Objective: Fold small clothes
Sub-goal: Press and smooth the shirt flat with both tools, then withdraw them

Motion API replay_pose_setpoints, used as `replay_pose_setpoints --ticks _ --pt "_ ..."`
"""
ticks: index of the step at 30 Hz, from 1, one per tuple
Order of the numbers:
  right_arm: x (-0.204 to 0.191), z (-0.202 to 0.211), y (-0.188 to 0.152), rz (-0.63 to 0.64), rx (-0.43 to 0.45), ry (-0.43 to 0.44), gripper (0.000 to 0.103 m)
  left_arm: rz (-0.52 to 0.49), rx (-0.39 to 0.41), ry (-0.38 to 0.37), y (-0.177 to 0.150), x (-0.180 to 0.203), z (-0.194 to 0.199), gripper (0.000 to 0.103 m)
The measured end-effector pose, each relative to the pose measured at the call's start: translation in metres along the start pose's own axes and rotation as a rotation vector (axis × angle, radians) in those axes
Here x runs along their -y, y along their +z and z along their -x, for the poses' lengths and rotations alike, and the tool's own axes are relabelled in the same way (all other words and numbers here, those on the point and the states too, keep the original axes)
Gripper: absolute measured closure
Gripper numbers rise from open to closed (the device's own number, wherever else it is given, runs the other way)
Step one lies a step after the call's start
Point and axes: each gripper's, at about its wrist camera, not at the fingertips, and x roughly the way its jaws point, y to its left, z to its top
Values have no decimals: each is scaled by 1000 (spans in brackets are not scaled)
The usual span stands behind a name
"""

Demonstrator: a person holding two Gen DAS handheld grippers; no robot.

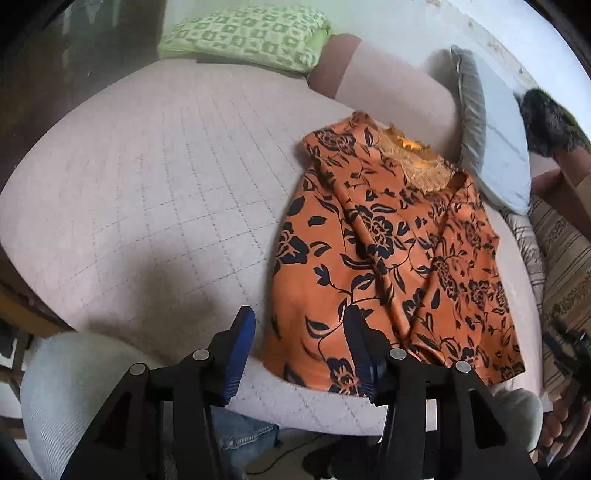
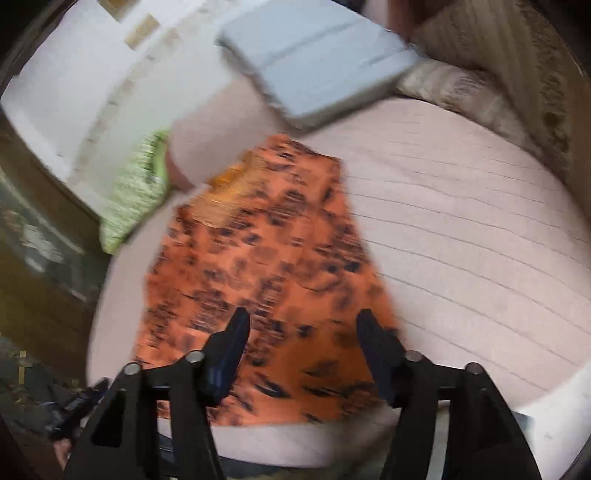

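An orange garment (image 1: 391,254) printed with black flowers, a frayed tan neckline at its far end, lies partly folded lengthwise on the pale quilted mattress (image 1: 155,192), near its front edge, while the left gripper (image 1: 299,350) and right gripper (image 2: 303,354) hover above it, jaws apart.

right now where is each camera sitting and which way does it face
Left wrist: on the left gripper, facing forward over the bed toward the orange floral top; its open blue-padded fingers show.
Right wrist: on the right gripper, above the top's near hem, blurred; its open fingers show.
Shared: the top, bed, green pillow and grey pillow.
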Motion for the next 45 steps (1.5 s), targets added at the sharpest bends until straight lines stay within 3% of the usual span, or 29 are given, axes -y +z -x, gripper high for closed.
replay_pose_setpoints --ticks 2,5,10,16,22,32,37,45 --pt "-12 -18 3 26 -11 38 38 -9 -23 -14 8 5 -14 53" --pt "-14 -38 3 51 -8 7 38 9 -48 -69 19 5 -36 53" --pt "15 -67 -7 -57 -80 -10 37 41 -24 -35 20 -6 -54 53" --pt "21 -67 -6 -92 -51 -7 37 -9 39 -7 18 3 -47 54" --pt "6 -58 -8 -11 -16 -6 37 -101 120 -14 4 19 -25 53" --pt "-38 -46 -12 160 18 21 37 -122 131 -61 6 11 -19 53" --pt "-50 -41 -10 166 9 47 36 -124 133 -84 9 10 -19 53" --pt "-66 -31 3 167 18 -5 31 -141 146 -100 8 12 -16 53"
